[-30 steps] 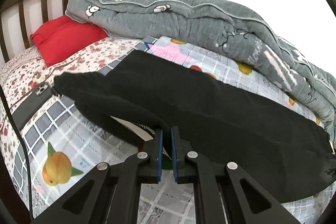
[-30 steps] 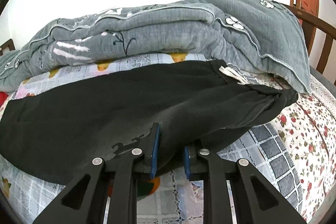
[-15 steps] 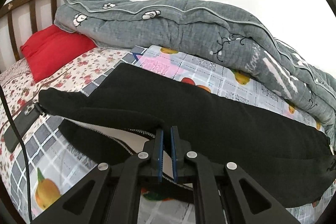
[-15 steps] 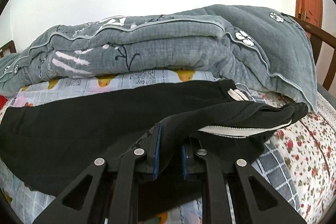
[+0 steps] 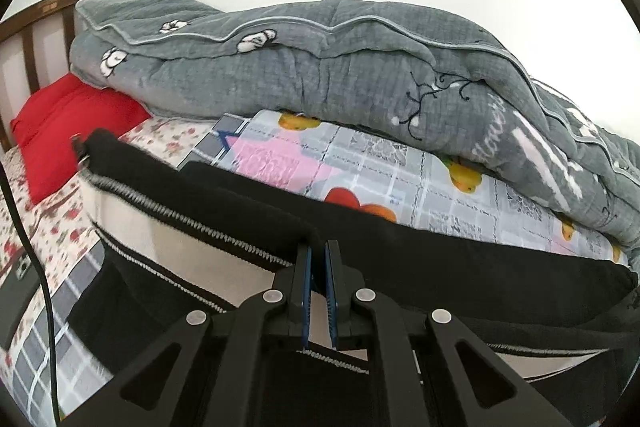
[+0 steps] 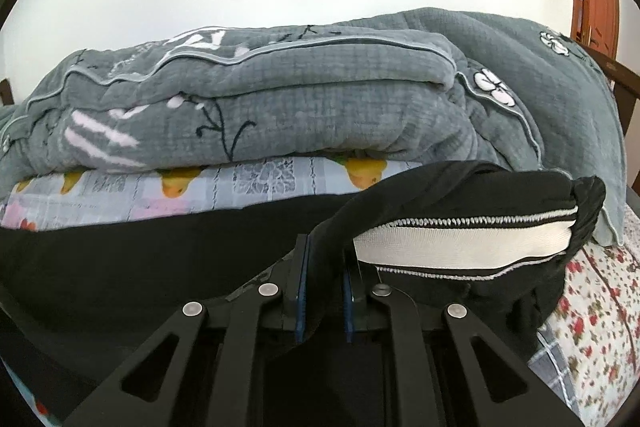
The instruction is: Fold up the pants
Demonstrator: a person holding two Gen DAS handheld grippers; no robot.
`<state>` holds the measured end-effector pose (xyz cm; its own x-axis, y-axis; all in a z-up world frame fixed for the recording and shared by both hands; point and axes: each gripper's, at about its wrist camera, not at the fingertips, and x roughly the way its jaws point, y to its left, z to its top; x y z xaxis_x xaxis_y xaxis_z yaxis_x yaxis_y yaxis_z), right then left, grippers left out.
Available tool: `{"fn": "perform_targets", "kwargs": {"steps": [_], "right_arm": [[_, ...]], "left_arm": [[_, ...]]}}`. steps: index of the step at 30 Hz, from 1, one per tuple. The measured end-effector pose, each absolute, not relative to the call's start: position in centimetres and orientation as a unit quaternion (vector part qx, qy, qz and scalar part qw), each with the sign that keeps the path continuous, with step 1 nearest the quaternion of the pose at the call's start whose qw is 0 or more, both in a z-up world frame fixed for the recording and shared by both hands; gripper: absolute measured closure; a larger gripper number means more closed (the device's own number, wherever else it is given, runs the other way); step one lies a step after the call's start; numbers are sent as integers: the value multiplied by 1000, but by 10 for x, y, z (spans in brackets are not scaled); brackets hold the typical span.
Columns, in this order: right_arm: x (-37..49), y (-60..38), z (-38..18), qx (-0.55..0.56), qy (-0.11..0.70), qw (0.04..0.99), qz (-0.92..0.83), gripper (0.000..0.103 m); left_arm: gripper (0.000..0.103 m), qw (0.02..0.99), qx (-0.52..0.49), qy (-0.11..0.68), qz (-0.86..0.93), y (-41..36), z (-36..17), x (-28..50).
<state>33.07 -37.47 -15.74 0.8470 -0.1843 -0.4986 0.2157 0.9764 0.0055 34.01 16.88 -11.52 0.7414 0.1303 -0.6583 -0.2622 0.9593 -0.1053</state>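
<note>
Higher now: two tools (image 5: 319,253) (image 6: 325,259), one pants (image 5: 460,267) (image 6: 140,255).

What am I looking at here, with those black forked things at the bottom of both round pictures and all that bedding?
Those black forks are hand-held grabbing tools, one in each of a person's hands; no robot arm is involved. Each tool carries a wide-angle camera looking along its two fingers, hence the round pictures. One picture comes from the left gripper, the other from the right gripper. Both look over a bed with a fruit-print sheet, a grey quilt heaped at the back and a red pillow by the headboard. The black pants with a white side stripe lie across the sheet. Each tool's fingers are pinched shut on the pants' near edge, holding it raised.
</note>
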Motion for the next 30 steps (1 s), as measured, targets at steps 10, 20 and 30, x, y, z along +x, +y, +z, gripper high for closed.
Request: {"fn": "perform_targets", "kwargs": {"steps": [10, 20, 30], "right_arm": [[387, -373, -174, 37, 284, 952, -111, 88], [375, -365, -172, 5, 274, 956, -109, 54], [294, -380, -176, 1, 289, 952, -100, 49]], "left_arm": [[95, 925, -93, 348, 121, 170, -130, 381], [79, 917, -88, 364, 141, 169, -134, 379], [79, 913, -102, 374, 127, 170, -123, 314]]}}
